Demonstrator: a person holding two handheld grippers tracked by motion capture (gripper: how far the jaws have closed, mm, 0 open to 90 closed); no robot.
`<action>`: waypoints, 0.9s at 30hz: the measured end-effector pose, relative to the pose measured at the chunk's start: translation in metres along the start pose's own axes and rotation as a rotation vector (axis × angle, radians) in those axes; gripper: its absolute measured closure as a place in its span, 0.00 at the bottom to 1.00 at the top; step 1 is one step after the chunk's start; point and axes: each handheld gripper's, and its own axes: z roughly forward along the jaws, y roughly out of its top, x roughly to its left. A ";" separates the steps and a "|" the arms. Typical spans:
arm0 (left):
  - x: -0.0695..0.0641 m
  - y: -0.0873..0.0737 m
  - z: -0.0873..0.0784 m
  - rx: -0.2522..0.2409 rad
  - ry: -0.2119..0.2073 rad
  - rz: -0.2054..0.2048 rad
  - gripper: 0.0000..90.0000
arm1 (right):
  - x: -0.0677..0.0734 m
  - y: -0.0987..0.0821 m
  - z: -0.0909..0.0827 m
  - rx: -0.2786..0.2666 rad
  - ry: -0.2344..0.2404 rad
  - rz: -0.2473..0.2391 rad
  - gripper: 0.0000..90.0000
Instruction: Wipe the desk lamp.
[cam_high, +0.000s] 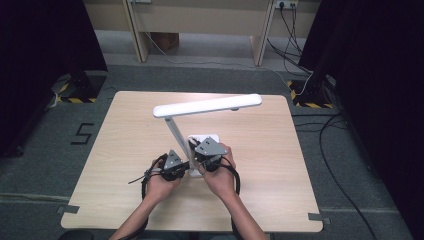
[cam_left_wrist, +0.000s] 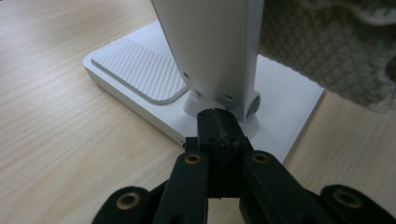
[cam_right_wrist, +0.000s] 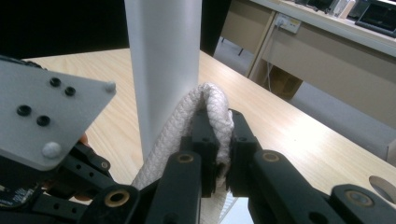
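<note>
A white desk lamp stands on the wooden table (cam_high: 120, 150), with its flat base (cam_high: 206, 137), slanted stem (cam_high: 175, 132) and long head (cam_high: 207, 105). My left gripper (cam_high: 187, 166) is shut with nothing between its jaws. Its tips (cam_left_wrist: 219, 122) rest at the hinge where the stem (cam_left_wrist: 210, 42) meets the base (cam_left_wrist: 135, 70). My right gripper (cam_high: 199, 152) is just right of the stem (cam_right_wrist: 163, 60). It (cam_right_wrist: 217, 128) is shut on a white braided cord (cam_right_wrist: 212, 102) that loops over the jaw tips. The cord (cam_left_wrist: 327, 51) hangs close by in the left gripper view. The left gripper's grey plate (cam_right_wrist: 46, 116) sits beside it.
Black curtains (cam_high: 380, 100) flank the table on both sides. Cables (cam_high: 335, 150) trail over the grey floor at the right. A pale desk (cam_high: 200, 20) with legs stands at the back. Bare tabletop lies left and right of the lamp.
</note>
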 end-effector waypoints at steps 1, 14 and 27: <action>0.000 0.000 0.000 -0.002 0.001 -0.003 0.99 | 0.000 -0.001 0.001 -0.002 0.000 -0.003 0.95; 0.000 0.000 0.000 -0.001 0.001 -0.002 0.99 | 0.001 -0.014 0.004 0.039 -0.003 0.005 0.95; -0.001 0.000 0.000 -0.003 0.003 -0.002 0.99 | 0.004 -0.032 0.010 0.101 -0.009 0.011 0.95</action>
